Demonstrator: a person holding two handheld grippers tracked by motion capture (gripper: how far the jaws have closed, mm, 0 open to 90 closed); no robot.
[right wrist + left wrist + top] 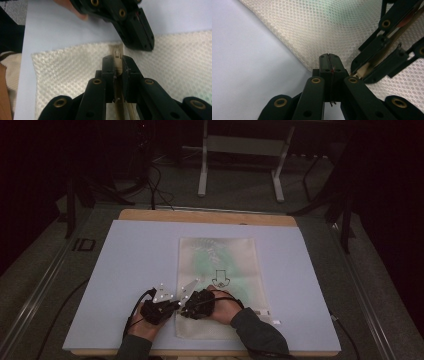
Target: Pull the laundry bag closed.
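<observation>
- Fingers on the left gripper (172,304), seen at the lower middle of the high view, are pressed together on the left edge of the mesh bag (220,270); in the left gripper view the two fingers (329,62) meet with no gap right at the bag's (319,27) border, and what looks like a thin fold of it sits between them.
- Just to the right, the right gripper (192,301) is closed on the zipper pull (116,53); in the right gripper view its fingers (110,67) clamp the pale zipper tape, with the small pull poking out past their tips.
- Both grippers sit nearly touching at the bag's lower left corner, over the pale blue surface (130,255).
- That bag lies flat in the middle of the surface, stretching toward the upper part of the frame, with a black arrow print (220,280) and a greenish item faintly visible inside.
- Risk on the left: the hold is on very little mesh, so a pull along the zipper could drag the cloth free and let the whole bag slide.
- Risk on the right: the pull is small and only partly inside the fingers, so it could slip out, or the slider could snag the loose mesh and jam.
- Crowded fingers could also collide if either hand turns.
</observation>
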